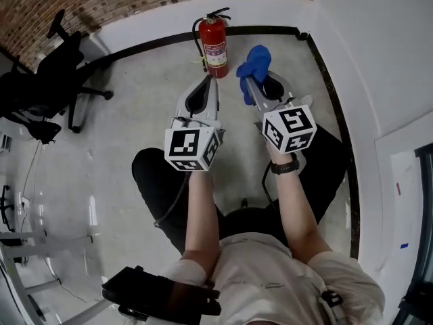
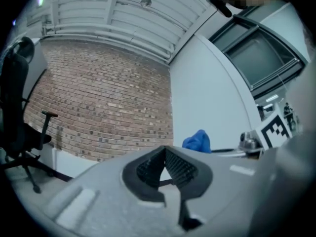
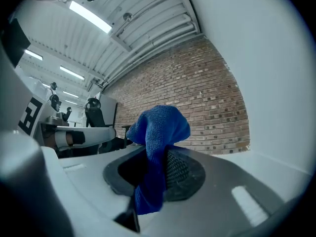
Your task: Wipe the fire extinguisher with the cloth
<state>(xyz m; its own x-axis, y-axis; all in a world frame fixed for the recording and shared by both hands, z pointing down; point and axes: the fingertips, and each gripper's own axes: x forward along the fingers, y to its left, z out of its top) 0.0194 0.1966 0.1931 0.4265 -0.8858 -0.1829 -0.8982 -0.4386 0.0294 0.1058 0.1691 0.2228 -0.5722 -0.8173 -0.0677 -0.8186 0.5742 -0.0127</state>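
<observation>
Both closed: your right tongs point(image 1: 249, 84) pinch the blue cloth point(image 1: 255, 63), left tongs point(image 1: 209, 80) empty. Fire extinguisher point(image 1: 215, 47) stands at the floor point(image 1: 135, 114)'s far edge.

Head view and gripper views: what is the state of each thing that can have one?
Left tool: shut, empty.
Right tool: shut on the cloth.
Cloth: bunched, hanging out of the right tool.
Fire extinguisher: upright on the floor, untouched.
Office chair: upright.

place: indoor lab or office workroom
walls: exposed brick wall point(image 3: 207, 88), white painted wall point(image 1: 365, 59)
floor: bare grey floor point(image 1: 135, 127)
furniture: black office chair point(image 1: 51, 80)
ceiling: strip lights point(image 3: 89, 16)
safety: fire extinguisher point(image 1: 214, 45) by wall
</observation>
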